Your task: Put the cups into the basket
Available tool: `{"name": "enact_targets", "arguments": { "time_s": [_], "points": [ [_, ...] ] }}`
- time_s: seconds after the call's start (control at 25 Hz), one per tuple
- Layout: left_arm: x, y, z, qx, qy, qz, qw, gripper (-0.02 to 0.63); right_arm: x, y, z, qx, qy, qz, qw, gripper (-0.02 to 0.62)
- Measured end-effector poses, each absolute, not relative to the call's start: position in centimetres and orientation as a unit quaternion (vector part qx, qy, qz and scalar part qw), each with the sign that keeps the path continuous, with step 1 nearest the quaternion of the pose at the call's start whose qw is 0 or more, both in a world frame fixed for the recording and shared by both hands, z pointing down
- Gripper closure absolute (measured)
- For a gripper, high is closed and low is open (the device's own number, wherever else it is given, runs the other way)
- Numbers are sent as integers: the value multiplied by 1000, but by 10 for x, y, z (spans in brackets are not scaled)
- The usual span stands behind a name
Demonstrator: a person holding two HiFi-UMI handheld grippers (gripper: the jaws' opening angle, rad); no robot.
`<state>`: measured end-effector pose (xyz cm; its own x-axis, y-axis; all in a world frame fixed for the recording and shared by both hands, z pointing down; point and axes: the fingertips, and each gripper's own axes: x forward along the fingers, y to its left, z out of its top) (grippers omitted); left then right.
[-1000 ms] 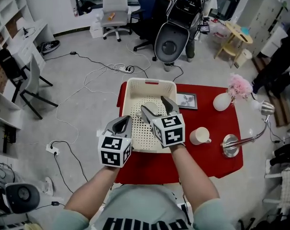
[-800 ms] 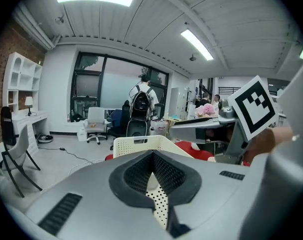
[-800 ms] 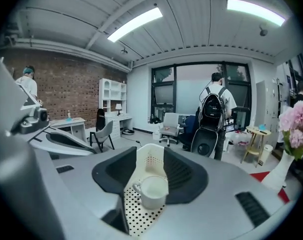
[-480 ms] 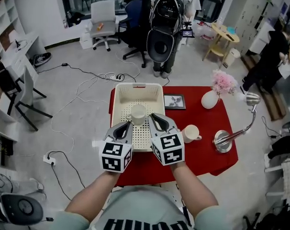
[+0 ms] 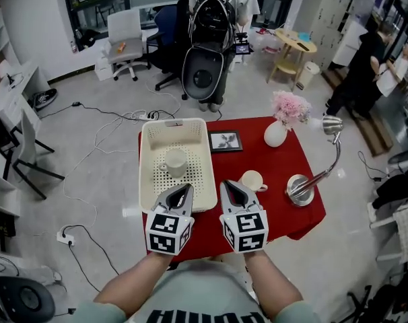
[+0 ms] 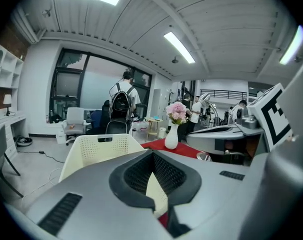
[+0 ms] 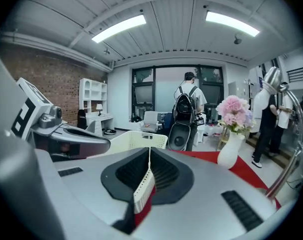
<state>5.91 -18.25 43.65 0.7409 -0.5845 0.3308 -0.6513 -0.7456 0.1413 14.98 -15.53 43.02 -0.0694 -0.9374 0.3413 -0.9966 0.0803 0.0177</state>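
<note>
Cups: two, white, ceramic-looking. One (image 5: 174,161) sits upright inside the basket (image 5: 194,147), left of its middle. The other (image 5: 252,180) stands upright on the red table (image 5: 285,214), just right of the basket's near right corner and just beyond the right gripper.

Handling, my read: rigid, glazed and so slippery, light enough for one gripper. It will chip if dropped, so set it down rather than let it fall. Best hold looks like pinching the wall at the rim, one jaw inside and one outside. The handle seems to stick out to the right; it's small and I'd expect the cup to swing if held by it.

Tongs: the left gripper (image 5: 184,190) has its jaws together with nothing between them. The right gripper (image 5: 228,188) has just been closing; its pads now meet and it is empty. Both hang over the near edge of the table, pointing away. The right one must open before taking the outside cup.

Count:
- 2 cups (1 in, 1 out)
- 1 basket
- 2 grippers
- 1 vase of flowers (image 5: 275,134), far right
- 1 picture frame (image 5: 225,141), beyond the basket's right side
- 1 desk lamp (image 5: 301,188), right
</note>
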Motion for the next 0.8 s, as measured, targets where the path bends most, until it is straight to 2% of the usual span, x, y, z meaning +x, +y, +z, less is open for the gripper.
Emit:
{"name": "enact_targets", "arguments": {
  "time_s": [0.36, 0.8],
  "points": [
    [104, -145, 449, 941, -282, 139, 122, 603, 197, -105, 443, 713, -678, 130, 126, 574],
    [122, -130, 458, 946, -263, 146, 122, 603, 209, -85, 462, 722, -664, 150, 127, 574]
  ]
}}
